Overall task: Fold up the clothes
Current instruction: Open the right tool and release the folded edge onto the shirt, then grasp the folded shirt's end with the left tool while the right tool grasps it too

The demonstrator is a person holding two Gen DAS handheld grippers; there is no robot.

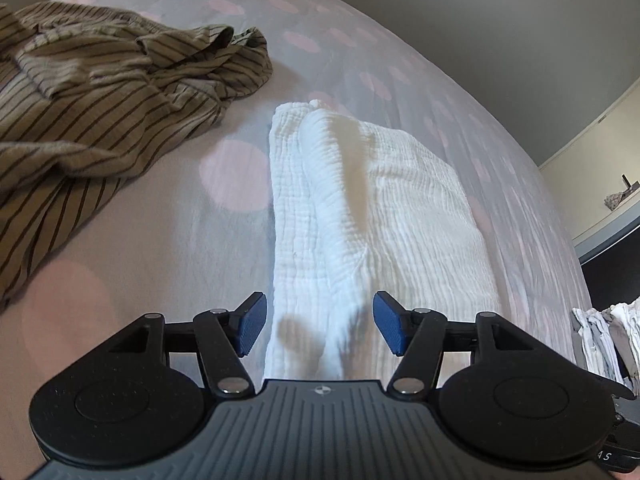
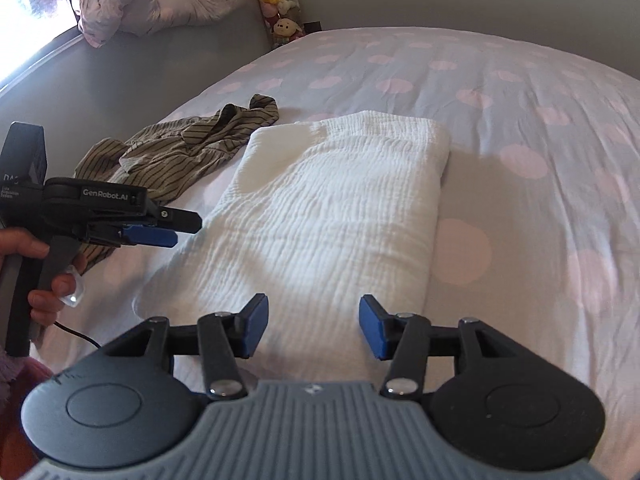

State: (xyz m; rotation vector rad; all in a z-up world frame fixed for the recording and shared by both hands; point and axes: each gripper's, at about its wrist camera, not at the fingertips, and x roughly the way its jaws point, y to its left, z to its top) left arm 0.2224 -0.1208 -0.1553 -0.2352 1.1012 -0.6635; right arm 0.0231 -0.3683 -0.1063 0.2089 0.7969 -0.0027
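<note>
A white crinkled cloth [image 1: 372,216] lies folded into a thick rectangle on the spotted bedspread [image 1: 168,248]; the right wrist view shows the same white cloth [image 2: 320,216] from its near end. A crumpled tan striped garment [image 1: 92,104] lies to its left, and that striped garment [image 2: 188,148] sits beyond the cloth's far left corner in the right wrist view. My left gripper [image 1: 318,324] hovers open just above the cloth's near edge, holding nothing. My right gripper [image 2: 312,326] is open over the cloth too. The left gripper [image 2: 160,232], held by a hand [image 2: 48,276], shows at the left.
A bundled spotted duvet [image 2: 160,0] and several plush toys [image 2: 276,4] sit at the bed's far side by a window. A stack of folded grey and white clothes [image 1: 604,340] lies off the bed at the right. A cable [image 2: 78,334] trails from the left gripper's handle.
</note>
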